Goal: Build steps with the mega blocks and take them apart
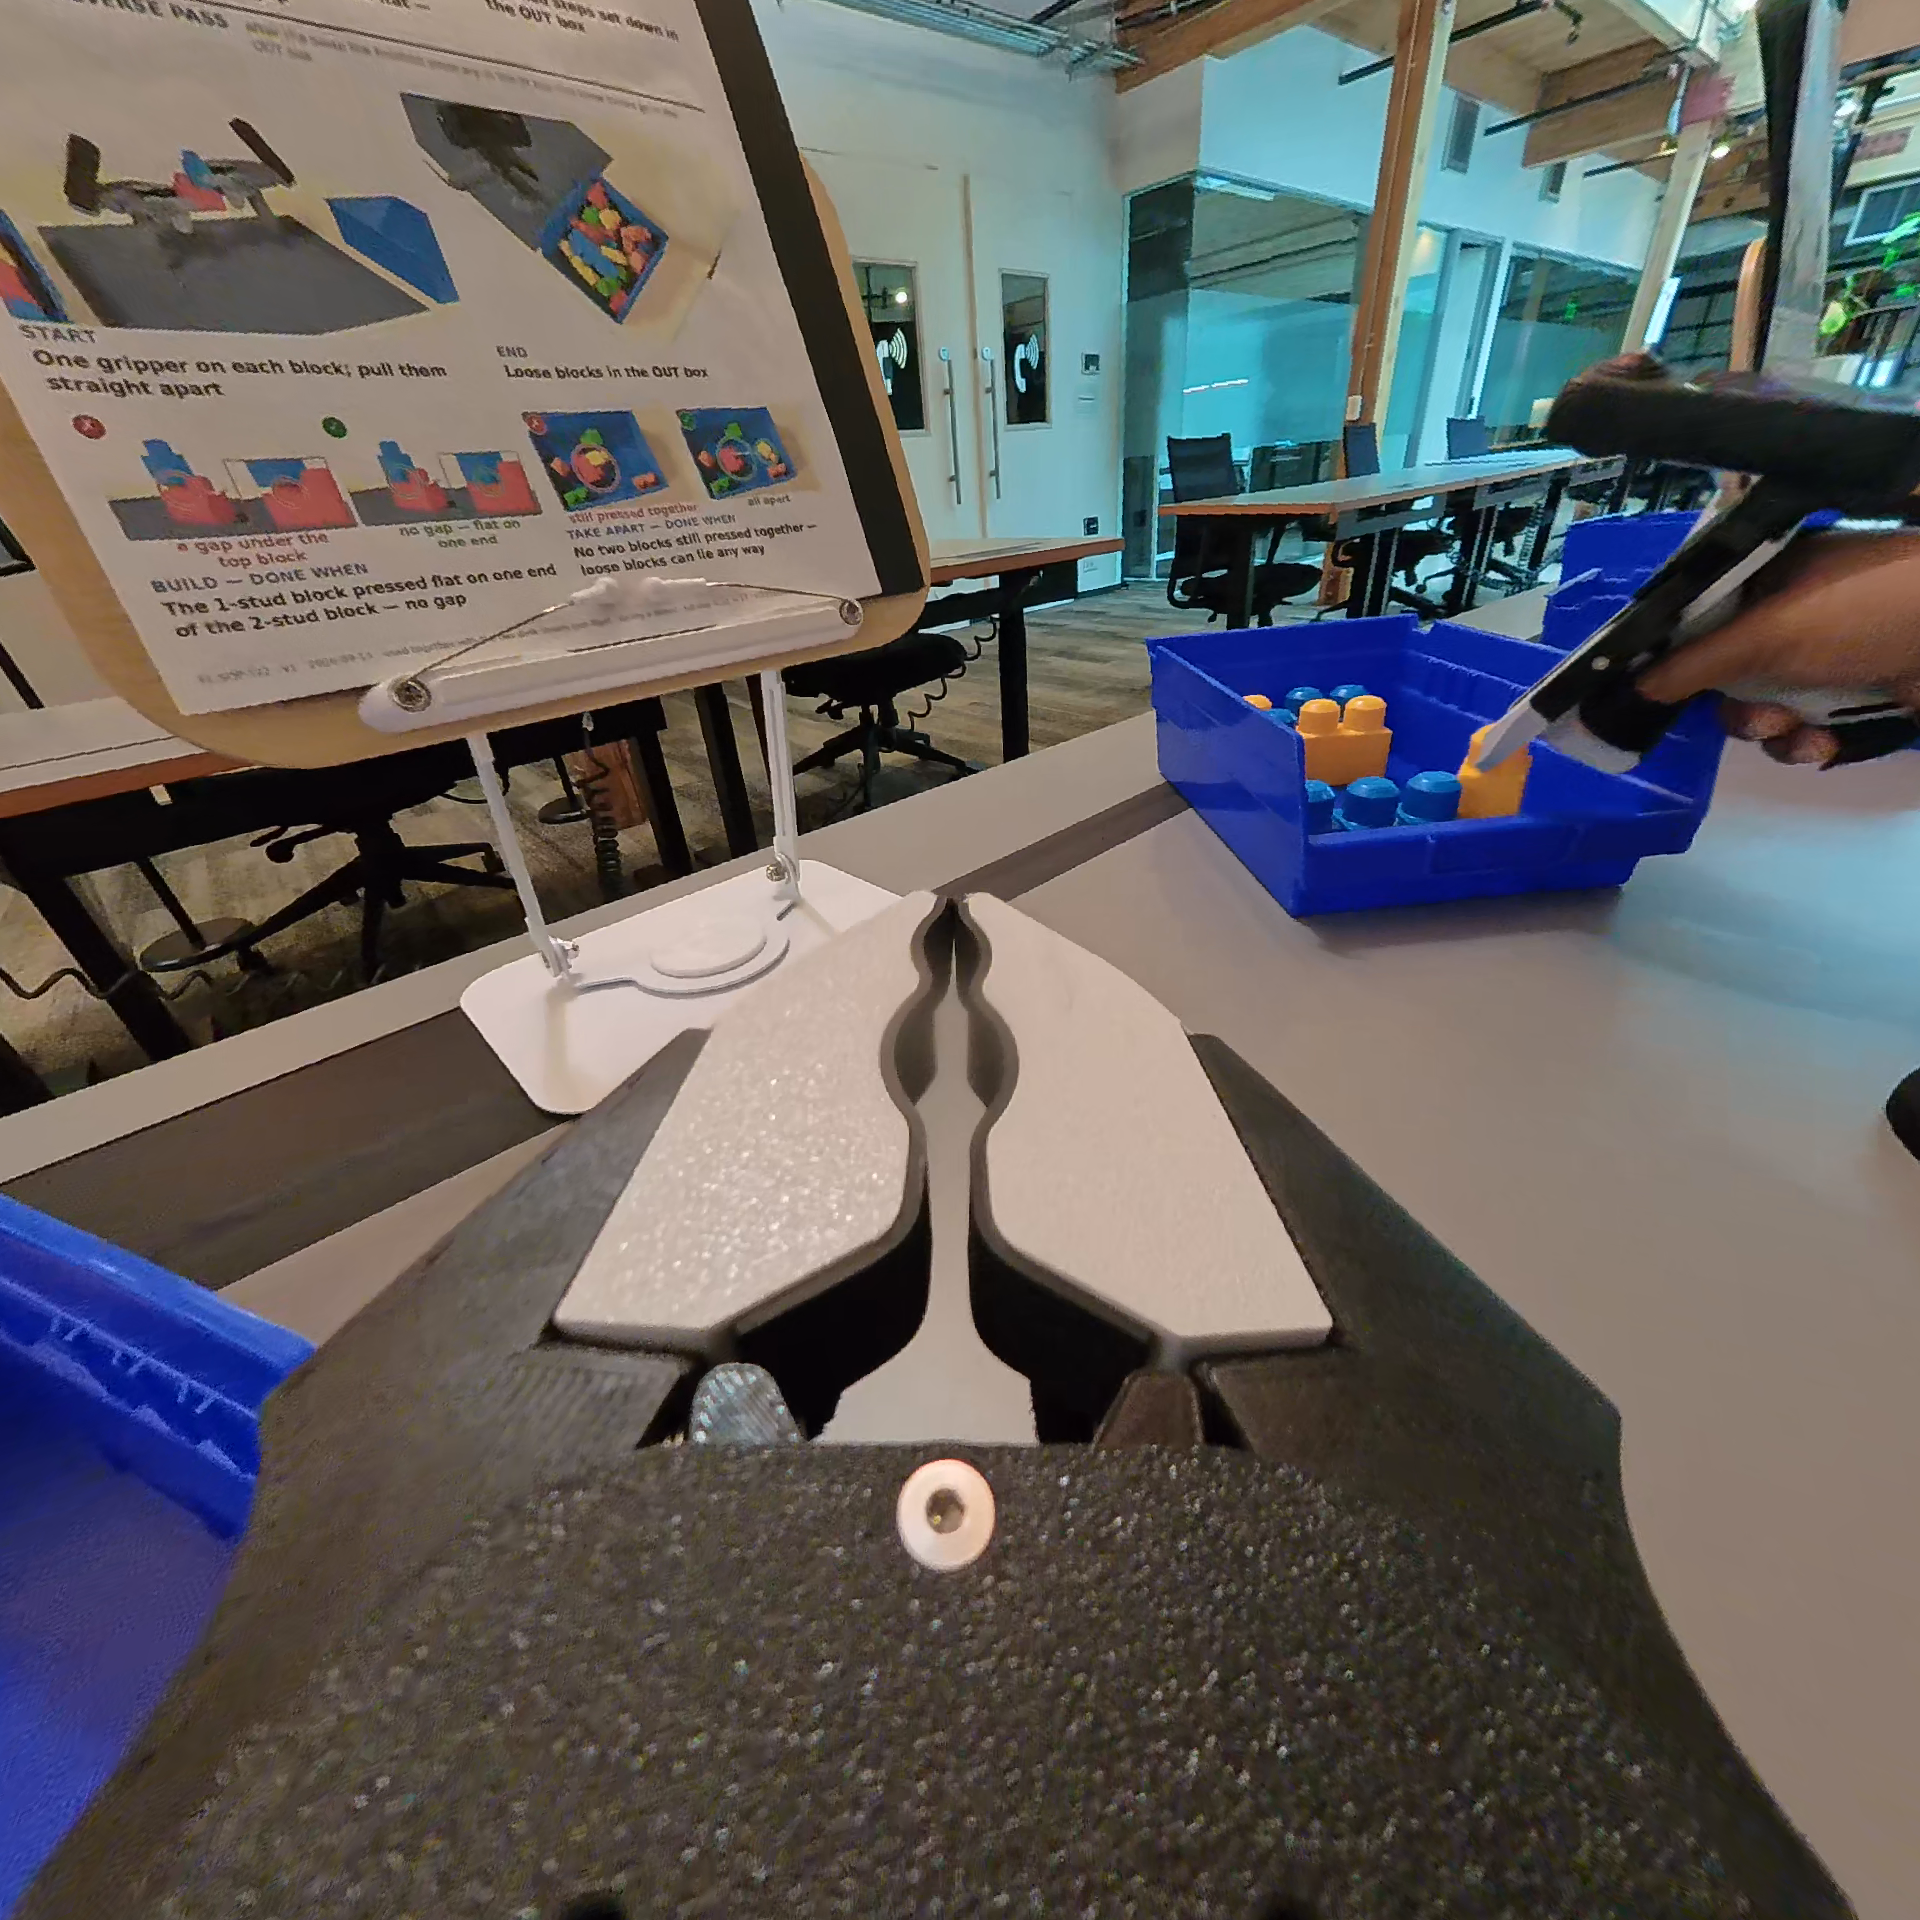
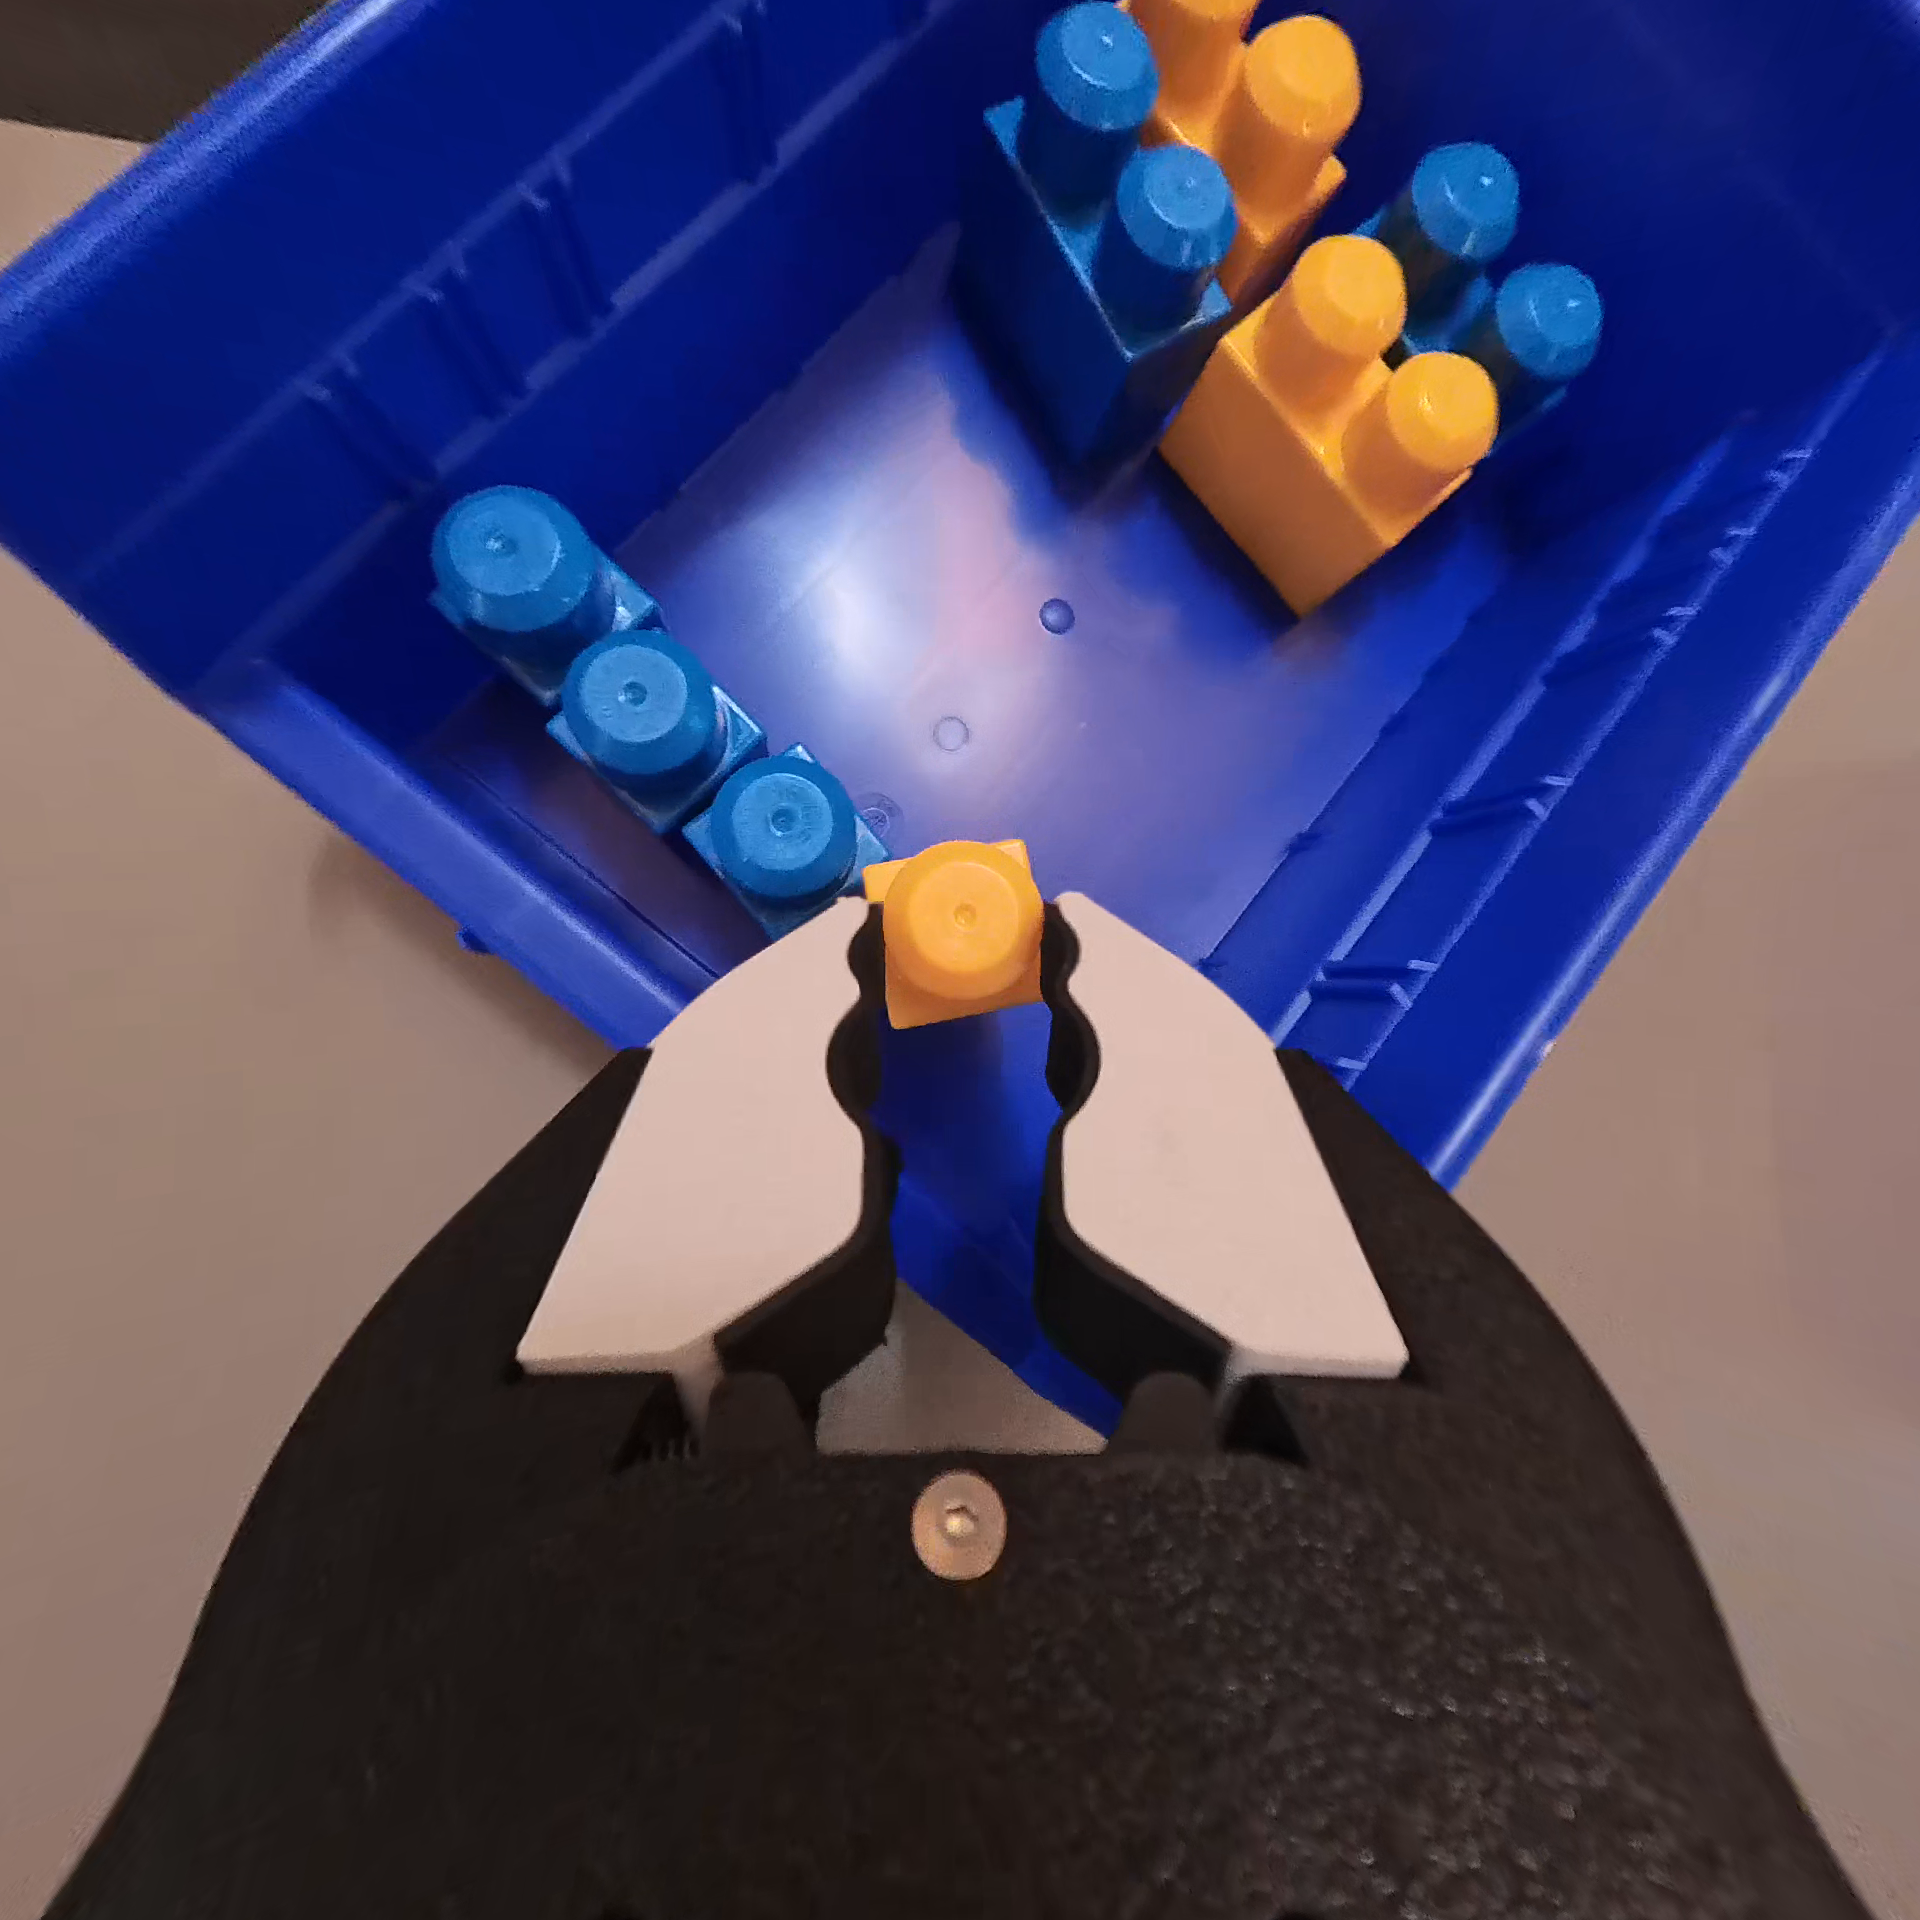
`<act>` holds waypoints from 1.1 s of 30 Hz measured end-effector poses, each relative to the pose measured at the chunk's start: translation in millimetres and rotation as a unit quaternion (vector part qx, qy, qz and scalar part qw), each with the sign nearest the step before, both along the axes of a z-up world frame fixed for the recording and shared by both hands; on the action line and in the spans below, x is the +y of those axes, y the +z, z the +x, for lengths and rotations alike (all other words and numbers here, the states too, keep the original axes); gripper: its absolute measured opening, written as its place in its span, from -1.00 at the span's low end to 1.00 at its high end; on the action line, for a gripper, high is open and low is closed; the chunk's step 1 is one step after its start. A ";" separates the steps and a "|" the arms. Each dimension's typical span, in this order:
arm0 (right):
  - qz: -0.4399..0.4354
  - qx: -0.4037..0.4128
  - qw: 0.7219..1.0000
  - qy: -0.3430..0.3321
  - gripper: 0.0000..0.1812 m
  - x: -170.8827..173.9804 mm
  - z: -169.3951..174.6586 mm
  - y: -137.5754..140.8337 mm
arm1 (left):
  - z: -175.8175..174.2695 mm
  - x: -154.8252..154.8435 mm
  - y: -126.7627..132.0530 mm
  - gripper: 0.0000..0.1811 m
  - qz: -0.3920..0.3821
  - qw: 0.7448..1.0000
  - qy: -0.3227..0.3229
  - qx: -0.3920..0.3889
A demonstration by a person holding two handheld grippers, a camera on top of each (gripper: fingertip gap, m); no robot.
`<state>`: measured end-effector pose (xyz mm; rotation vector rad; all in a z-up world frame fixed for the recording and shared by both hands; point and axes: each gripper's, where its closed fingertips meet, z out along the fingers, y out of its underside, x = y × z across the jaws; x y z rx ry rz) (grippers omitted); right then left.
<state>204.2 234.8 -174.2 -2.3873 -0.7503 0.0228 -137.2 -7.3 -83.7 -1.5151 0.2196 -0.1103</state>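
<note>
The blue bin (image 1: 94, 1455) at the left is cut off by the picture's edge, so its inside is hidden. The paper sheet (image 1: 416, 343) on the stand runs off the top. The orange block (image 2: 1195, 42) at the top is cut off too.

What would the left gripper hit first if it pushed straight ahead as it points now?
Probably the white stand base, just beyond the shut left gripper. The gripper may be above the table, so it could pass over it; depth is unclear.

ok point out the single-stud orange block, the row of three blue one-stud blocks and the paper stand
single-stud orange block (image 2: 958, 925): right wrist view, top of its stud, between the gripper fingertips
row of three blue one-stud blocks (image 2: 639, 701): right wrist view, middle block's stud top
paper stand (image 1: 613, 1013): left wrist view, white base plate
</note>
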 end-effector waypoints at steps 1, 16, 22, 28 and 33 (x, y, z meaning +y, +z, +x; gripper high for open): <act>0.004 -0.002 1.000 -0.007 -0.69 1.2 -1.1 -0.1 | 0.2 -0.3 0.8 -1.00 0.001 1.000 -0.001 -0.002; -0.061 -0.018 0.998 -0.011 -0.64 4.9 -5.2 -21.3 | -6.8 -0.8 0.5 -1.00 -0.001 1.000 0.001 -0.007; -0.039 -0.021 0.999 0.004 -0.55 5.9 -4.9 -10.3 | -5.9 0.1 -1.7 -1.00 -0.005 1.000 0.000 -0.006; 0.052 -0.006 0.998 0.036 -0.49 3.5 -15.6 45.6 | -6.7 0.2 -1.3 -1.00 -0.004 1.000 0.001 -0.006; 0.148 0.123 0.974 0.120 -0.51 -27.1 -76.9 113.6 | -8.2 0.1 -1.5 -1.00 -0.004 1.000 0.004 -0.005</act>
